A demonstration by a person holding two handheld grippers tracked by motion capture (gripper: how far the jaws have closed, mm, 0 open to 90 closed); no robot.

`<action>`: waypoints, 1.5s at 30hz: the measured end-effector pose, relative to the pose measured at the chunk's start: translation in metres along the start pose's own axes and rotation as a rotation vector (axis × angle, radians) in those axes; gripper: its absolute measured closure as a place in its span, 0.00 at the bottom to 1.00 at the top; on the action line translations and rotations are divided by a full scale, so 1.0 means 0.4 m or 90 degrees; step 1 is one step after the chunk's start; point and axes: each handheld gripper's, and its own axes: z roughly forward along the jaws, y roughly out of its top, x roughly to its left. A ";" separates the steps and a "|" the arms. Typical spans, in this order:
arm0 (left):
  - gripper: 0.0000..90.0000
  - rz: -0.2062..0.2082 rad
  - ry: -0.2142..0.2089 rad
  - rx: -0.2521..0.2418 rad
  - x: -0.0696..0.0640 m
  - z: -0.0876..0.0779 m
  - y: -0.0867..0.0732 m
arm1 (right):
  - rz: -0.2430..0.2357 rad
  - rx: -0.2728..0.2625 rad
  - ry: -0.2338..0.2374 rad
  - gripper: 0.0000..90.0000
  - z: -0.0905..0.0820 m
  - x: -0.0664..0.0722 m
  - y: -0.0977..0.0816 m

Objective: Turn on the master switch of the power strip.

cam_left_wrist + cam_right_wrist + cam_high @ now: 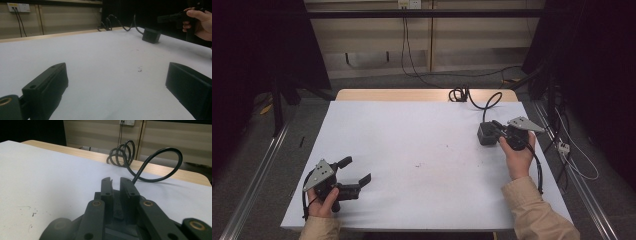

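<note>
Black box (486,134) sits flat, its cord (486,104) running toward the far edge. Right gripper (498,131) nearly shut beside it; left gripper (357,171) spread. Right gripper view hides the box.

Two beige sleeves cover the person's forearms. The left gripper (359,176) and the right gripper (492,131) are black, each topped by a grey three-cornered plate, with brass-coloured pivot rings and a trailing black cable.

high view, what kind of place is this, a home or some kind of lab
Most likely a lab or recording bay, not a home: a wooden table under a plain white sheet, black curtains hung on both sides, metal floor rails, and loose cables running to a white wall socket.
</note>
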 end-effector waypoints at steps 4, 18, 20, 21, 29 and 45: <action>0.04 0.000 0.000 0.000 0.000 0.000 0.000 | 0.004 0.002 0.000 0.93 0.002 -0.003 -0.002; 0.04 -0.002 0.000 0.002 -0.001 0.001 -0.001 | 0.007 0.004 0.005 0.96 0.006 -0.005 -0.005; 0.04 -0.002 0.000 0.001 -0.002 0.001 -0.001 | 0.009 0.006 0.005 0.96 0.006 -0.006 -0.005; 0.04 -0.002 0.000 0.001 -0.002 0.001 -0.001 | 0.010 0.005 0.006 0.96 0.006 -0.006 -0.005; 0.04 -0.002 0.001 0.001 -0.002 0.001 0.000 | 0.012 0.005 0.010 0.98 0.008 -0.007 -0.002; 0.04 -0.001 0.000 0.001 -0.002 0.001 -0.001 | 0.013 0.016 0.010 1.00 0.013 -0.010 -0.003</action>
